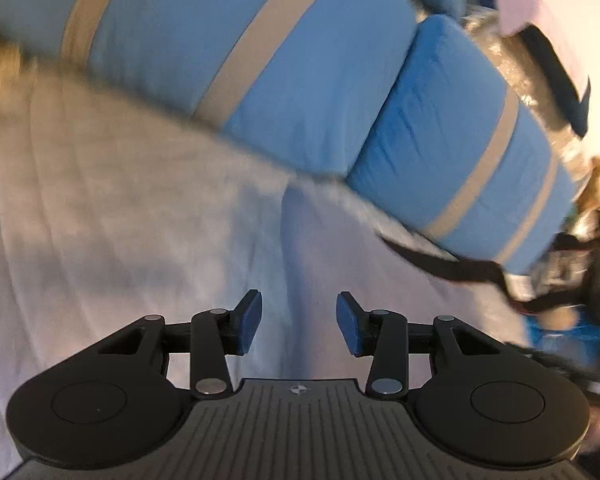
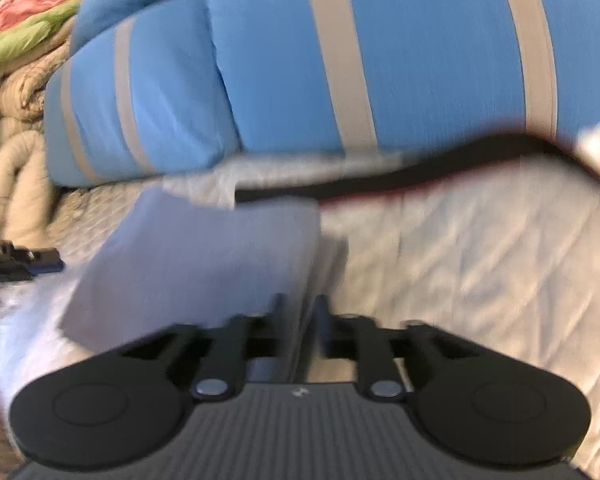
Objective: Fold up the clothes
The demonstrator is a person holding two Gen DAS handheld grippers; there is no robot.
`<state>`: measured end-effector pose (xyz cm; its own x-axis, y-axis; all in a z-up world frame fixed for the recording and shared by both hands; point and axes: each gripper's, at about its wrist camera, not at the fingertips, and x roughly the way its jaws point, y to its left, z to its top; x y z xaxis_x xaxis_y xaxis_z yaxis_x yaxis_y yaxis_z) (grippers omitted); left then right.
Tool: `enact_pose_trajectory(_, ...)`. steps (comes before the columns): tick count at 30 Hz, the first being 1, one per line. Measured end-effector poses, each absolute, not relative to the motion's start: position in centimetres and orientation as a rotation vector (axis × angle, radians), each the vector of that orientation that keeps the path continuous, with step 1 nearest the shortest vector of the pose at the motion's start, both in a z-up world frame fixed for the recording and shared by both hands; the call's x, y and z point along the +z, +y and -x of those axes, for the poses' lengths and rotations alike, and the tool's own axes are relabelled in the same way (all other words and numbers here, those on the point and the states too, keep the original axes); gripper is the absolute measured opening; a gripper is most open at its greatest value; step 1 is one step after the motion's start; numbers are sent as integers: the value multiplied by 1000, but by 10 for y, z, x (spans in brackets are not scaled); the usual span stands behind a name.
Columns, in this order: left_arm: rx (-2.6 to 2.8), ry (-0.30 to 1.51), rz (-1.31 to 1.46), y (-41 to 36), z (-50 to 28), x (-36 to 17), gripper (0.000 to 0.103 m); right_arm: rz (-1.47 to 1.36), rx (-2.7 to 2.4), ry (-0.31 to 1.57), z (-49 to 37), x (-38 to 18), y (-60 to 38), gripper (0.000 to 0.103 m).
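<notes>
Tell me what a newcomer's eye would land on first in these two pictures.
The big blue pillows with pale stripes fill the top of both views, lying along the far side of the white bedsheet. Next comes the folded lavender cloth, lying on the sheet just ahead and left of the right tool. At the far left of the right view, a crumpled green and red cloth sits on a beige quilt.

Left gripper [image 1: 299, 322] jaws apart, right gripper [image 2: 298, 322] closed.
</notes>
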<state>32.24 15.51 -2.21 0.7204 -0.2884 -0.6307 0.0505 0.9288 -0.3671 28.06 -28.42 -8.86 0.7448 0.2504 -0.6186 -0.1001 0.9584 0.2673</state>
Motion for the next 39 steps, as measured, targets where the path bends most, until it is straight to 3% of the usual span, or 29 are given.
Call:
enact_pose_trajectory(4, -171, 634, 197, 110, -346, -27, 23, -135, 114, 553, -292, -88, -241, 2)
enact_pose_trajectory(8, -105, 546, 79, 74, -380, -43, 23, -23, 65, 457, -313, -94, -201, 2)
enact_pose_trajectory(14, -91, 601, 34, 75, -414, -90, 24, -45, -48, 518, -352, -136, -202, 3)
enact_pose_trajectory(21, -102, 620, 139, 92, -420, -88, 23, -141, -16, 542, -358, -151, -221, 12)
enact_pose_trajectory(24, -94, 631, 141, 97, -409, -74, 20, -158, 11, 525, -351, -145, -224, 9)
enact_pose_trajectory(26, -82, 631, 83, 96, -395, -66, 12, -127, 28, 478, -337, -133, -221, 4)
enact_pose_trajectory(29, -108, 621, 39, 98, -369, -57, 7, -65, 53, 462, -314, -118, -219, 4)
enact_pose_trajectory(36, -133, 678, -92, 87, -340, -79, 6, 24, 39, 542, -288, -129, -213, 3)
enact_pose_trajectory(39, -100, 691, -105, 84, -346, -89, 6, 29, 38, 557, -291, -138, -215, 8)
